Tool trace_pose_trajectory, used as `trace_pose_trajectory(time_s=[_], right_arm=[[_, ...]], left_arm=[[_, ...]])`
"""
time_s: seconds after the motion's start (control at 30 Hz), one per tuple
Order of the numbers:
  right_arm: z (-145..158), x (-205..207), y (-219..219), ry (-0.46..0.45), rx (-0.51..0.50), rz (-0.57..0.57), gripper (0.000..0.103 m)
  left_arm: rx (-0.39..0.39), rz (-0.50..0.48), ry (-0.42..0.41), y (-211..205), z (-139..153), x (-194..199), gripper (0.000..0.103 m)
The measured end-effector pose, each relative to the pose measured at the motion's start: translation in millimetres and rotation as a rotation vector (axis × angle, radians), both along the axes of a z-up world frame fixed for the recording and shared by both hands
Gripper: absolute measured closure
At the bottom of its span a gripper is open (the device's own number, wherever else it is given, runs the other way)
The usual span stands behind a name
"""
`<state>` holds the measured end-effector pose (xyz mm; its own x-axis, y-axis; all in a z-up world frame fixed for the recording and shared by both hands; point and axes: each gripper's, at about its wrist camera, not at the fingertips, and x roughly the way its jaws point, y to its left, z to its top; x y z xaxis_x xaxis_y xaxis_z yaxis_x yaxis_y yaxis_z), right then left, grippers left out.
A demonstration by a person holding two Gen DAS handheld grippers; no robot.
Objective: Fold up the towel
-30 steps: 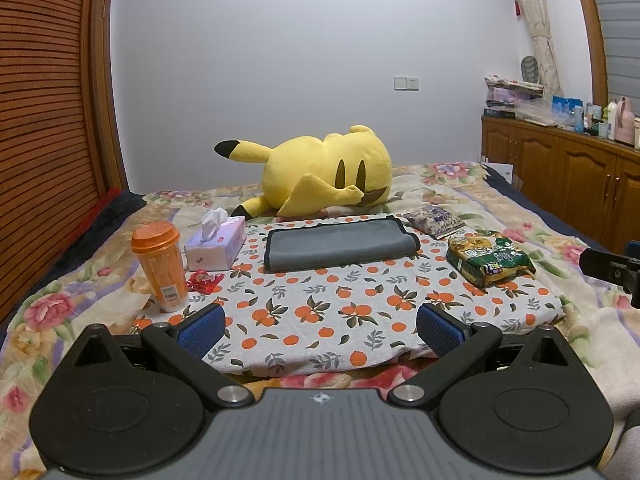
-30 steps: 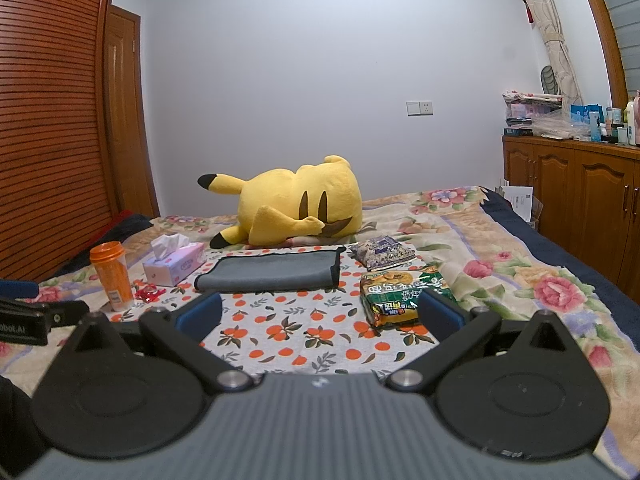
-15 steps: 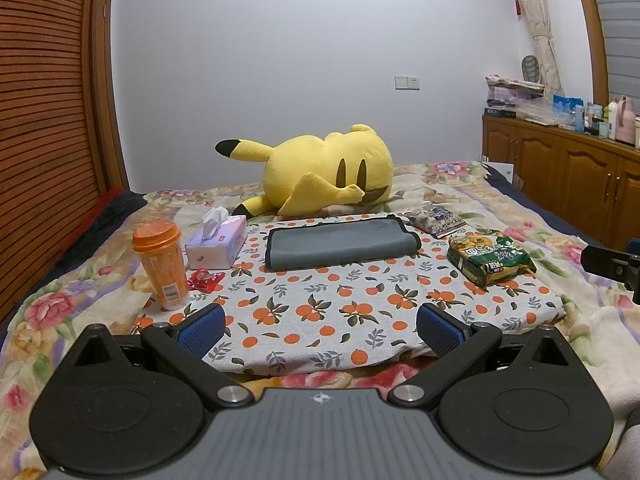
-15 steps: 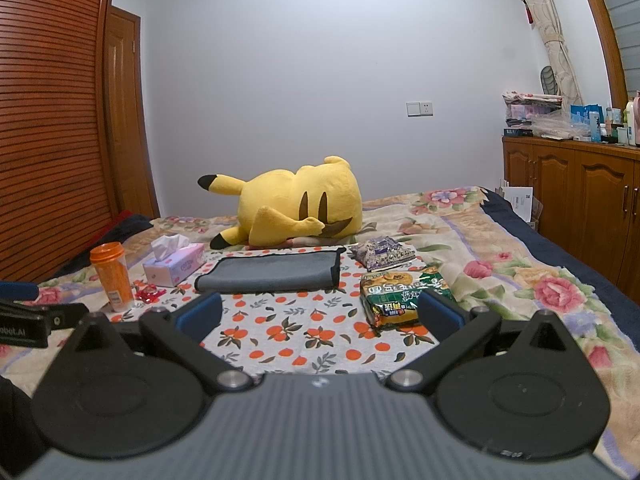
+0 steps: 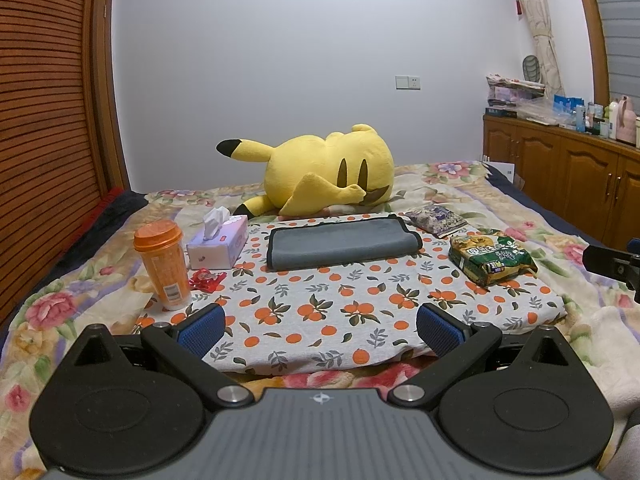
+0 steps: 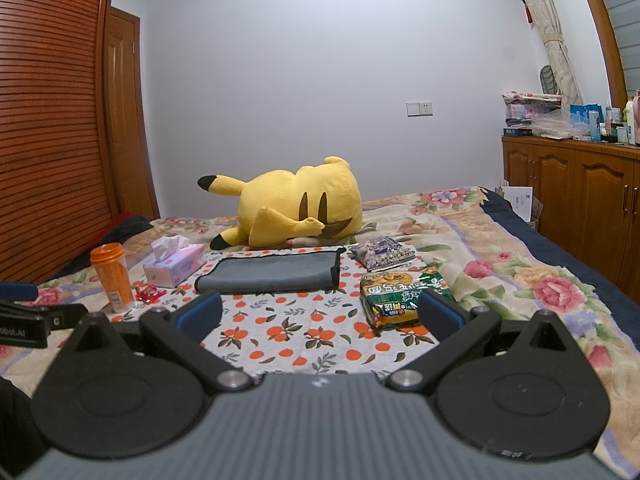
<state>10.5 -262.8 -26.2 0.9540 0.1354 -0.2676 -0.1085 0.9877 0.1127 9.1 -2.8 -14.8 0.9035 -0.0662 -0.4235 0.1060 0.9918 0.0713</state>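
My right gripper hovers low over the orange-print cloth, its blue-padded fingers spread wide with nothing between them. Ahead, the grey towel lies flat on that cloth, its right end folded over. Behind it a yellow Pikachu plush lies on its side on the floral bedspread. To the towel's left sit a pink tissue box, a red wrapper and an upright orange bottle. To its right lie a purple snack packet and, nearer me, a green noodle pack. At my left edge the left gripper pokes into view. Wooden cabinets line the right wall.
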Motion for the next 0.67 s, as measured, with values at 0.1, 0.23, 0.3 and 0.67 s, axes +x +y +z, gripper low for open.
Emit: trace_pose_trajectory(time_s=[0.1,0.23,0.3,0.67], right_arm=[[0.0,-0.2,0.2,0.0,0.001,0.0,0.0],[-0.1,-0.3,0.1,0.0,0.001,0.0,0.0],[-0.1,-0.3,0.0,0.0,0.001,0.0,0.0],[-0.2,-0.5,-0.1,0.0,0.001,0.001,0.0]], left_arm=[[0.0,0.0,0.0,0.5,0.0,-0.2,0.0],[0.0,0.001,-0.001,-0.2,0.1,-0.2,0.0],[0.001,0.001,0.0,0.9,-0.2,0.1,0.0],[0.004,-0.002,0.0,3.0,-0.6,-0.5,0.0]])
